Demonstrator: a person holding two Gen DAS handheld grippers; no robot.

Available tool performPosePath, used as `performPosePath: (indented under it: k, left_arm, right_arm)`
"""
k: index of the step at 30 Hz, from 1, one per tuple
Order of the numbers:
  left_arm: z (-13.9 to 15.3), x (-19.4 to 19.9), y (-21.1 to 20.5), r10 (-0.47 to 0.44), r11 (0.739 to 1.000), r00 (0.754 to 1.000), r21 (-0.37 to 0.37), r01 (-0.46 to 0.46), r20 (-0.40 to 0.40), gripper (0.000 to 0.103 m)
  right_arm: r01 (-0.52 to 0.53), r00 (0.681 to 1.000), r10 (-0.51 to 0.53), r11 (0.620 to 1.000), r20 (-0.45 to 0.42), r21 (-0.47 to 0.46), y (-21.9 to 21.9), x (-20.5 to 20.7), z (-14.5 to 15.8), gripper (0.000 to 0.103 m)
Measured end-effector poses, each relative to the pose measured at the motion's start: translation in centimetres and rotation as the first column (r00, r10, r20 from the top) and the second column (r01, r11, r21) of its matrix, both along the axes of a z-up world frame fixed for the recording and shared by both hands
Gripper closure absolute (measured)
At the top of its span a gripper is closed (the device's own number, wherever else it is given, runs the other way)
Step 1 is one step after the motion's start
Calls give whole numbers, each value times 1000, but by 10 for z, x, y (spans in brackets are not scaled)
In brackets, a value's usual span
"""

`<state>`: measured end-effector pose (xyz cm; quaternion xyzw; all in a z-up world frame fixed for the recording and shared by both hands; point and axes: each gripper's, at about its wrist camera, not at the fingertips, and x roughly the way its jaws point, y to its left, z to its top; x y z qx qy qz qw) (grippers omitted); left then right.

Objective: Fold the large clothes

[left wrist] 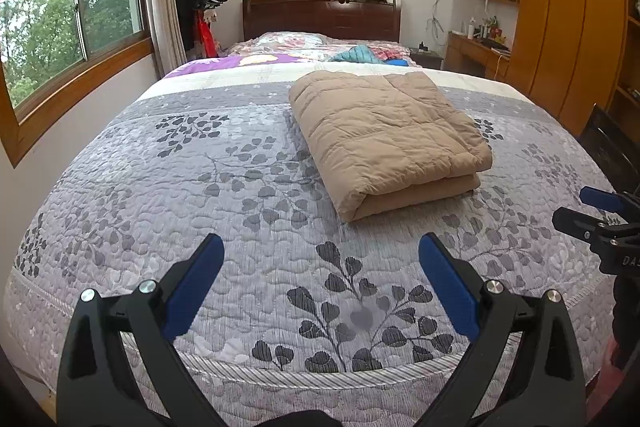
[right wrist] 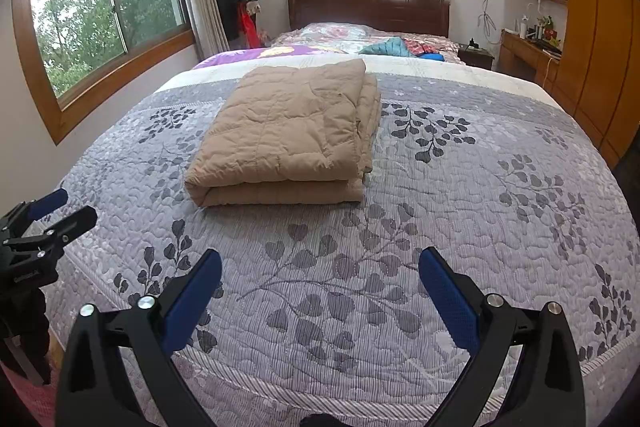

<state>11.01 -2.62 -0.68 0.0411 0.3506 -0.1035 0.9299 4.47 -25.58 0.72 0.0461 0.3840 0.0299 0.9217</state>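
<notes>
Both cams are fisheye, mounted behind each claw, looking forward along the fingers from the foot end of the bed (left wrist: 168,195) toward the headboard (left wrist: 320,17).

Left wrist view: left claw (left wrist: 320,259) in the bottom foreground, low over the near edge of the quilt; folded tan garment (left wrist: 384,135) sits right of centre, mid-distance. Right claw (left wrist: 588,211) pokes in at the right edge.

Right wrist view: same heading, shifted to the right; garment lands left of centre, left claw visible at the left edge.

Shared: bed, garment, headboard, both windows, coat rack (right wrist: 236,3), wardrobe (right wrist: 592,39) on the right wall.
</notes>
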Motion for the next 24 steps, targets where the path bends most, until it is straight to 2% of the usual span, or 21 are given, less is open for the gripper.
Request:
performPosePath:
  k: [24]
  left_arm:
    - [-4,4,2,-15,1000,1000,-9,15,-18,6]
  right_arm:
    - [0,1000,0,1000,-9,-3,1,3,-3,4]
